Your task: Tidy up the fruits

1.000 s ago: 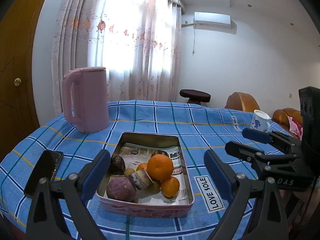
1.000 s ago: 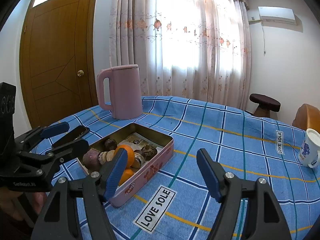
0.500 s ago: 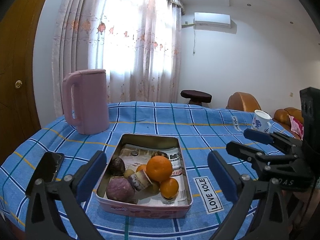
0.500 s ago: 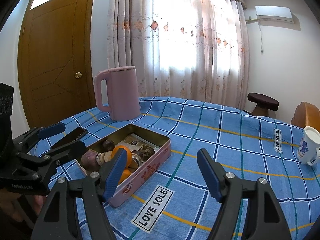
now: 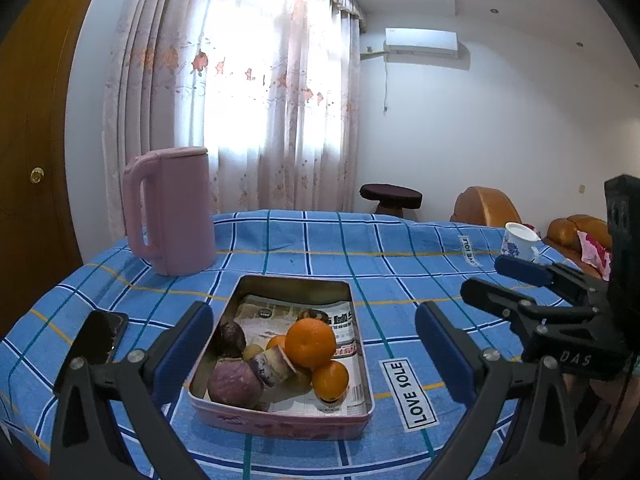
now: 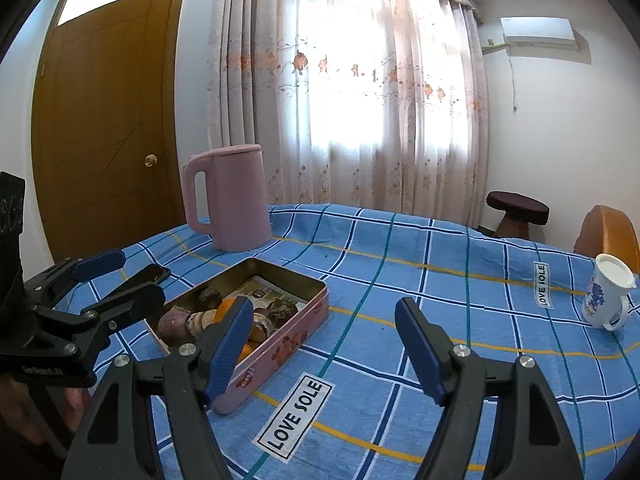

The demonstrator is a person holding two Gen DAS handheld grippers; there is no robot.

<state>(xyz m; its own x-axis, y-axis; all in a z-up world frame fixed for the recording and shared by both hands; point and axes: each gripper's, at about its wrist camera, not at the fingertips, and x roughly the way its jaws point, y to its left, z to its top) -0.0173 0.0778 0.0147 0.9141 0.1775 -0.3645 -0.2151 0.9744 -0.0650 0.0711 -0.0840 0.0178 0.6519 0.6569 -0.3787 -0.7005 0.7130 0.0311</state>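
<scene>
A pink metal tin (image 5: 280,426) lined with printed paper sits on the blue checked tablecloth. It holds a large orange (image 5: 311,343), a smaller orange (image 5: 330,378), a purple sweet potato (image 5: 234,382), a dark round fruit (image 5: 232,338) and a few smaller pieces. My left gripper (image 5: 314,316) hovers just short of the tin, jaws wide open and empty, framing it. My right gripper (image 6: 324,312) is open and empty over bare cloth to the right of the tin (image 6: 280,344). Each gripper shows in the other's view: right gripper (image 5: 500,280), left gripper (image 6: 124,280).
A pink kettle (image 5: 172,212) stands behind the tin at the left. A black phone (image 5: 100,336) lies left of the tin. A white mug with blue flowers (image 6: 606,296) stands far right. A stool (image 6: 516,212) and chairs are beyond the table.
My left gripper's jaws have spread a little wider. Both views have shifted only slightly, and the fruit in the tin has not moved.
</scene>
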